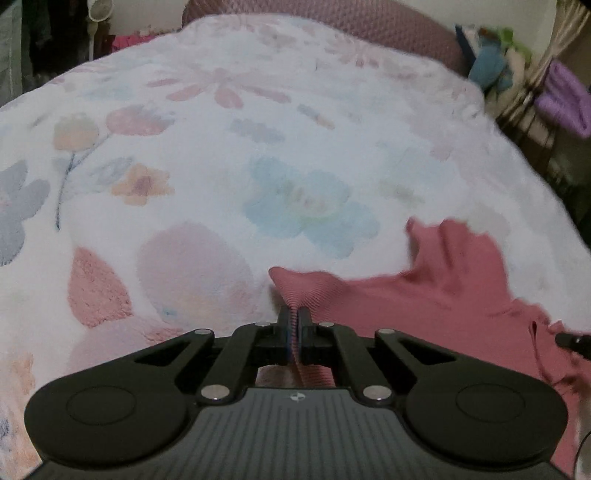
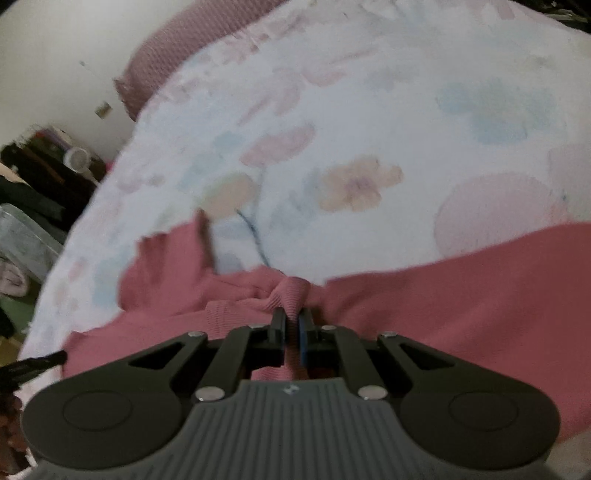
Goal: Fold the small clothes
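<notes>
Pinching only thin ridges of the pink garment (image 1: 436,291), the closed left gripper (image 1: 294,314) and right gripper (image 2: 292,317) risk losing it over the bed (image 1: 258,147).

A bed (image 1: 258,155) under a white fleecy blanket (image 1: 332,122) printed with pastel flowers carries a pink ribbed garment (image 1: 443,280), spread rumpled along its near edge; a mauve textured pillow (image 1: 388,26) lies at the far edge

Both wrist views close, angled down at one floral blanket (image 1: 295,147).
</notes>
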Demonstrator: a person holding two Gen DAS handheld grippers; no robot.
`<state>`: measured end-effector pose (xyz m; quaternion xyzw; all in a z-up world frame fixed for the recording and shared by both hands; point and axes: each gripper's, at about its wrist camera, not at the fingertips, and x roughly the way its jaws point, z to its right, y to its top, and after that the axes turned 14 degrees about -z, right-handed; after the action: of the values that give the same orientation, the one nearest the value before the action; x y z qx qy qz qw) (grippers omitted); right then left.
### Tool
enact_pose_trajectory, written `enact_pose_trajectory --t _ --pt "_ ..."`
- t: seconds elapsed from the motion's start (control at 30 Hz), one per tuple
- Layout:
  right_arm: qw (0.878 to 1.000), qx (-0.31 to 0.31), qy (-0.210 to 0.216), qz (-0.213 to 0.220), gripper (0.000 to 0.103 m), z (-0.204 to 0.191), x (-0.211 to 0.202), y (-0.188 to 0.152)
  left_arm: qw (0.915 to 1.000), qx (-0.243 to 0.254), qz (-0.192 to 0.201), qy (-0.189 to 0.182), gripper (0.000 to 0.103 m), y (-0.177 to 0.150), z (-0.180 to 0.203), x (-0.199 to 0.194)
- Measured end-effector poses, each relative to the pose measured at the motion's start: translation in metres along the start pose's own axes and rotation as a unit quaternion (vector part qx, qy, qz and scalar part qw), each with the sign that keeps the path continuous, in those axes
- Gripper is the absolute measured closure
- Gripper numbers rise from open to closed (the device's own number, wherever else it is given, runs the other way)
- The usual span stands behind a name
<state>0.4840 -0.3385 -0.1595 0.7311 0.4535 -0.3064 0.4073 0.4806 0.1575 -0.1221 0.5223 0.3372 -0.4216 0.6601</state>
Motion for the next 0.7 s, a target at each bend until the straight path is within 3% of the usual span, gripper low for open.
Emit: enact_pose_trajectory --t 0.07,0.1,0.23,0.3,0.37,0.43,0.53,0.7 --pt "1.000 0.008 -0.013 -0.002 0.093 0.001 0.008 -0.002 0.9997 0.006 -0.026 0.003 0.099 -0.001 0.001 0.012" --pt "1.000 0.015 -0.009 0.000 0.092 0.002 0.008 -0.003 0.9995 0.007 -0.028 0.011 0.093 -0.002 0.003 0.015" --pt "1.000 0.014 0.001 0.025 0.068 0.001 -0.011 -0.013 0.9997 -0.006 -0.022 -0.009 0.086 -0.009 -0.003 -0.002" --pt "1.000 0.008 -0.003 0.030 0.067 -0.002 -0.022 -0.019 0.9995 0.023 -0.016 -0.017 0.078 -0.015 0.000 -0.016" --pt "1.000 0.003 -0.005 0.026 0.067 -0.004 -0.030 -0.027 0.9971 0.067 -0.029 -0.021 0.078 -0.021 0.010 -0.026" --pt "1.000 -0.001 -0.008 0.024 0.067 -0.006 -0.036 -0.037 0.9919 0.116 -0.046 -0.021 0.076 -0.034 0.018 -0.033" --pt "1.000 0.000 -0.004 0.017 0.067 -0.008 -0.038 -0.050 0.9826 0.170 -0.073 -0.009 0.067 -0.054 0.028 -0.036" --pt "0.998 0.055 0.017 0.010 0.067 0.005 -0.034 -0.056 0.9745 0.198 -0.105 0.009 0.052 -0.079 0.033 -0.029"
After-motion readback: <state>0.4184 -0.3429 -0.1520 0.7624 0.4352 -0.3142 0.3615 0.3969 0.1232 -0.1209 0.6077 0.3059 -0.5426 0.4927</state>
